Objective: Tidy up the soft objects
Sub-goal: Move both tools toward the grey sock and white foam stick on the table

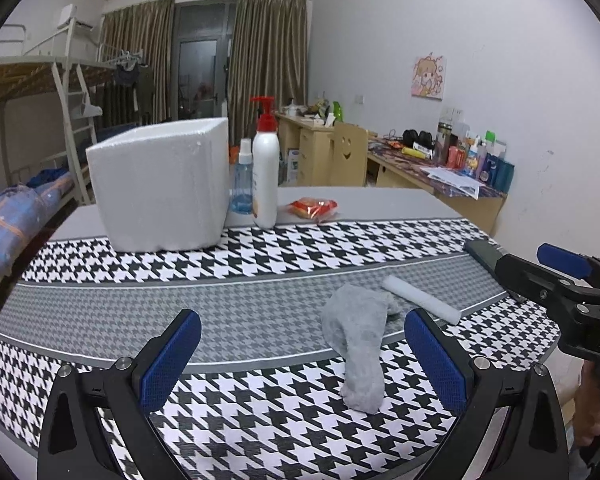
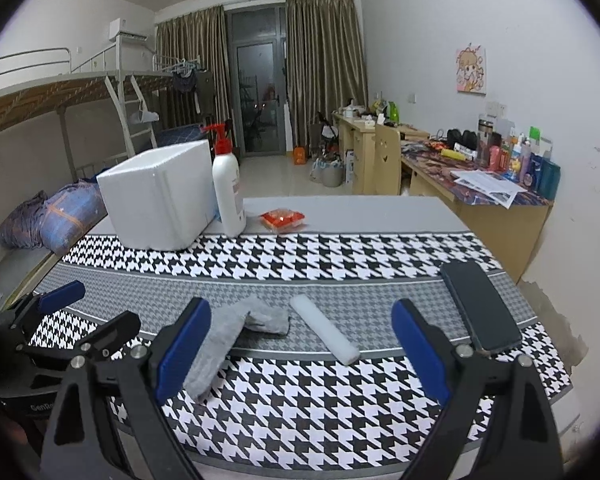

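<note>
Nothing is stowed yet: grey sock point(image 1: 356, 344) and white foam roll point(image 1: 420, 299) lie outside the foam box point(image 1: 160, 184), while left gripper point(image 1: 302, 364) and right gripper point(image 2: 302, 354) hover spread wide and empty.

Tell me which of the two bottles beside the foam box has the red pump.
The taller white bottle; the short blue spray bottle beside it has a clear cap.
</note>
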A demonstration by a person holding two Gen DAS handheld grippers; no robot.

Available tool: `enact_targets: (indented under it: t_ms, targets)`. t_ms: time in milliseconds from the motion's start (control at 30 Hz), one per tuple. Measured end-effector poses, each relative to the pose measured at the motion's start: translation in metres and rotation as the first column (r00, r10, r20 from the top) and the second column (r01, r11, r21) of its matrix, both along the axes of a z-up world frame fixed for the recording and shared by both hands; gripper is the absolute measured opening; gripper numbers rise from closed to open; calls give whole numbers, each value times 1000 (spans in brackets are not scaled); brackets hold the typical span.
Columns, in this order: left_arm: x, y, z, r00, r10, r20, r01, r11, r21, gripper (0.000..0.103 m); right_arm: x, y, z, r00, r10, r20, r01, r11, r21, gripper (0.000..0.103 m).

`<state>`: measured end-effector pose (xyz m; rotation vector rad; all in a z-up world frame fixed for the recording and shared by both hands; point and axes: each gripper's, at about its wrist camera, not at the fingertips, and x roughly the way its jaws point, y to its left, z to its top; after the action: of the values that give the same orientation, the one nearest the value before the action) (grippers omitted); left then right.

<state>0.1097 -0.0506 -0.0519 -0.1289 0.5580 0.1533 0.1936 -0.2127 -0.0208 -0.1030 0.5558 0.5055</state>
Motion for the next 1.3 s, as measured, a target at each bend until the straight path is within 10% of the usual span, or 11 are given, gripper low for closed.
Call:
enact_targets:
  t_ms: [1300]
  targets:
    - [62, -16, -45, 977, -77, -198, 72, 997, -32, 102, 61, 5, -56, 985, -6, -175, -13, 995, -104, 94]
